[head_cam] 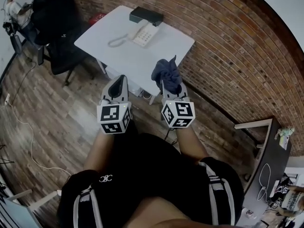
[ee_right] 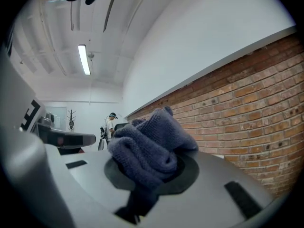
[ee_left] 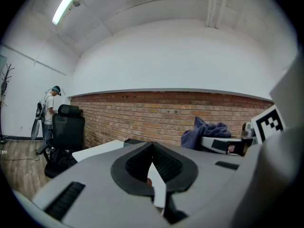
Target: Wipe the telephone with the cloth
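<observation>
A white corded telephone [head_cam: 143, 33] sits on the far part of a white table [head_cam: 166, 49], its coiled cord trailing left. Both grippers hang in the air short of the table's near edge, apart from the phone. The right gripper [head_cam: 167, 83] is shut on a bunched dark blue cloth [head_cam: 167, 73], which fills the right gripper view as cloth [ee_right: 151, 148] spilling over the jaws. The left gripper [head_cam: 117, 82] is shut with nothing in it; its jaws meet in the left gripper view, which also shows the cloth [ee_left: 205, 130] off to the right. There the telephone is hidden.
A black box [head_cam: 146, 15] lies on the table behind the phone. A brick wall [head_cam: 223, 51] runs along the table's right side. A person [head_cam: 52, 6] sits by a black chair [head_cam: 64, 56] at far left. A cable [head_cam: 28, 137] crosses the wooden floor.
</observation>
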{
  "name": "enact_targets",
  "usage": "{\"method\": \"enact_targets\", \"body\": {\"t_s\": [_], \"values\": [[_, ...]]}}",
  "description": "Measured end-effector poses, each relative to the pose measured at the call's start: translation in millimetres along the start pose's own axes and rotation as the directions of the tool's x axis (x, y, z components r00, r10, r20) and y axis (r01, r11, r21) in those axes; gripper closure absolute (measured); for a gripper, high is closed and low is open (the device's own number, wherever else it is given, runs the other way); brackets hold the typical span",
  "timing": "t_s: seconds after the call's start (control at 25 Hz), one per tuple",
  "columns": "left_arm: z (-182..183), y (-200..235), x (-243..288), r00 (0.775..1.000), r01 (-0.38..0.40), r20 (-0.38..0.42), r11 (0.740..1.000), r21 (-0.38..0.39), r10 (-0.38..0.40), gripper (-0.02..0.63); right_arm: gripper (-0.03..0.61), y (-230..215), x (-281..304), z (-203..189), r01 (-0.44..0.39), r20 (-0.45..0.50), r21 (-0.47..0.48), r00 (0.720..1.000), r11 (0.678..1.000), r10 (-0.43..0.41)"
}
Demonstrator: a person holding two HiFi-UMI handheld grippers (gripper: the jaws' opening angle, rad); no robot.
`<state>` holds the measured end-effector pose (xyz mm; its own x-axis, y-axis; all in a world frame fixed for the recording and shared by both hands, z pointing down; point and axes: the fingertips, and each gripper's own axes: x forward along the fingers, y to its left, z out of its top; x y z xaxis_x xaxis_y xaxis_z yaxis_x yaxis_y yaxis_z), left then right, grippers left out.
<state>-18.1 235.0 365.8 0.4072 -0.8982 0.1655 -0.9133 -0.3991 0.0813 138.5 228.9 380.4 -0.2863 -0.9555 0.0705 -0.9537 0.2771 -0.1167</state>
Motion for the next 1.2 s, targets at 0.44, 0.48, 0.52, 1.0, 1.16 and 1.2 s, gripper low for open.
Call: {"method": "enact_targets", "body": {"t_s": [0.44,0.48,0.52,1.0,1.16,1.2], "values": [[51.5,89.5,143.2,0.997,0.079,-0.012,0.997,0.017,-0.079,0.614,0.537,-20.3,153.3,30.5,0.089,-0.012,-0.003,0.996,0.996,-0.089],[51.7,96.5,152.2,0.996,0.085,-0.019,0.996,0.015,-0.085,0.614,0.537,-20.8,165.2,30.5,0.094,-0.018,-0.007,0.995,0.996,-0.094],[51.1,103.3,160.8,0.995,0.092,-0.026,0.996,0.012,-0.092,0.614,0.537,-21.6,176.7,30.4,0.1,-0.024,-0.01,0.995,0.995,-0.1],[38.8,165.1,227.5,0.991,0.096,-0.086,0.995,-0.041,-0.099,0.614,0.537,-43.1,288.8,17.1,0.117,-0.092,-0.06,0.988,0.991,-0.122],[34.4,185.2,240.3,0.994,0.033,-0.102,0.999,-0.039,-0.037,0.614,0.537,-69.4,337.7,8.3,0.097,-0.123,-0.038,0.987,0.995,-0.101],[34.8,191.9,241.8,0.994,0.012,-0.106,0.999,-0.037,-0.016,0.614,0.537,-76.3,352.3,5.2,0.088,-0.136,-0.021,0.987,0.996,-0.09]]}}
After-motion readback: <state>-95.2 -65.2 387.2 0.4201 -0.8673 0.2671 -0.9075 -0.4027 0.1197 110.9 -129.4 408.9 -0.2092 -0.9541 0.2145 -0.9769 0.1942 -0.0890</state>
